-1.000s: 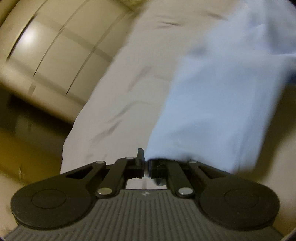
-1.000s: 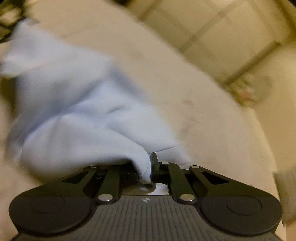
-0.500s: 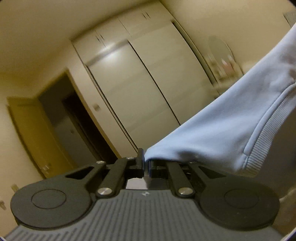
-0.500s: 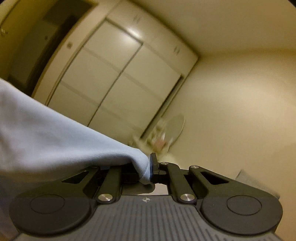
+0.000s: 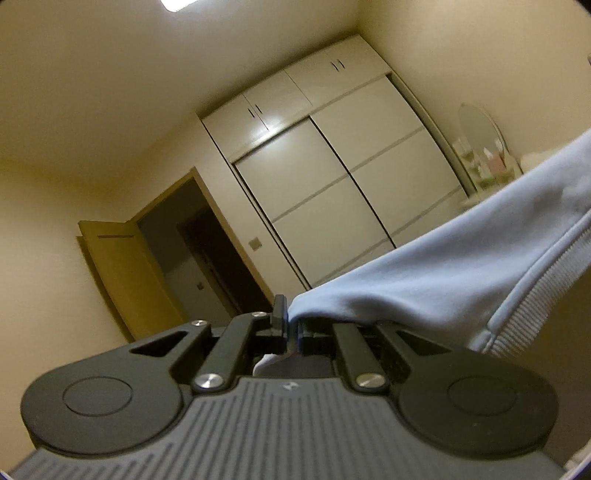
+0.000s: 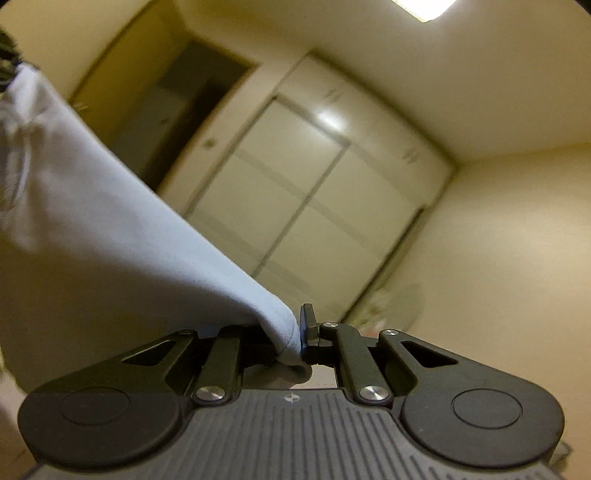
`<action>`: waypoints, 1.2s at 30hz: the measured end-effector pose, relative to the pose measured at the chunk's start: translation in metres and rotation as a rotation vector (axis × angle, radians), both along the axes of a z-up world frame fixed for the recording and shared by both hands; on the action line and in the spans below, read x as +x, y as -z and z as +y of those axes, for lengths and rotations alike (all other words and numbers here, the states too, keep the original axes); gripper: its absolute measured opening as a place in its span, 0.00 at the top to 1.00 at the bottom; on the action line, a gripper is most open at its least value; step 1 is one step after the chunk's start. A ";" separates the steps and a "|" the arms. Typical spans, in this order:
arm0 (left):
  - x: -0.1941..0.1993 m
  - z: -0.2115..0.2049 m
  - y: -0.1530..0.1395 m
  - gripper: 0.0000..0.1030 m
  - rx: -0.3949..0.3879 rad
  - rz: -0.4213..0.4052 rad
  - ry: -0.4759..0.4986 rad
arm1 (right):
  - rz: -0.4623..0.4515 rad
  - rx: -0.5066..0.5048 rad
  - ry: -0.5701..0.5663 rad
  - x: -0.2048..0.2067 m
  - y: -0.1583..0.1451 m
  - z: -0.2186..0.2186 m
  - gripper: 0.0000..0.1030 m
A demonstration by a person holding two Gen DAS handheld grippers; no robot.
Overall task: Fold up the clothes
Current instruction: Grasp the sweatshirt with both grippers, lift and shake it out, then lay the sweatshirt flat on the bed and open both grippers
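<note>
A light blue garment (image 5: 436, 273) with a ribbed hem stretches to the right from my left gripper (image 5: 292, 325), which is shut on one of its edges. In the right wrist view the same light blue garment (image 6: 110, 236) runs off to the left from my right gripper (image 6: 298, 336), shut on another part of the cloth. Both grippers are raised and point roughly level at the far wall. The cloth hangs in the air between them; its lower part is out of view.
White sliding wardrobe doors (image 5: 332, 192) fill the far wall. A dark open doorway (image 5: 207, 258) with a wooden door (image 5: 125, 277) lies to their left. A dressing table with an oval mirror (image 5: 480, 129) stands at the right. A ceiling light (image 6: 424, 7) glows above.
Both grippers rose with the garment, lifting it off the white bed. The views swung up from the bed to the wardrobe wall and ceiling. Both grips stayed shut.
</note>
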State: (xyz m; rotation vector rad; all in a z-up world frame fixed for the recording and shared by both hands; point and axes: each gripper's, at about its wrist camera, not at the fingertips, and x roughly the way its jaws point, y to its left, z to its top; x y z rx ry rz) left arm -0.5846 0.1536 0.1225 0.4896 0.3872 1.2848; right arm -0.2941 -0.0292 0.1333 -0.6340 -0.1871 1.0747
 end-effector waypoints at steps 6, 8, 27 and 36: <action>0.025 0.051 0.016 0.93 -0.200 0.022 0.023 | 0.159 -0.203 -0.030 0.030 0.003 0.029 0.87; 0.052 0.099 0.047 0.92 -0.328 0.034 0.032 | 0.216 -0.268 -0.006 0.052 0.018 0.053 0.85; 0.171 0.278 0.362 0.74 -0.985 0.325 -0.020 | 0.674 -0.768 0.157 0.183 0.334 0.264 0.57; 0.177 0.281 0.428 0.84 -1.073 0.359 0.045 | 0.878 -0.809 0.027 0.180 0.398 0.331 0.72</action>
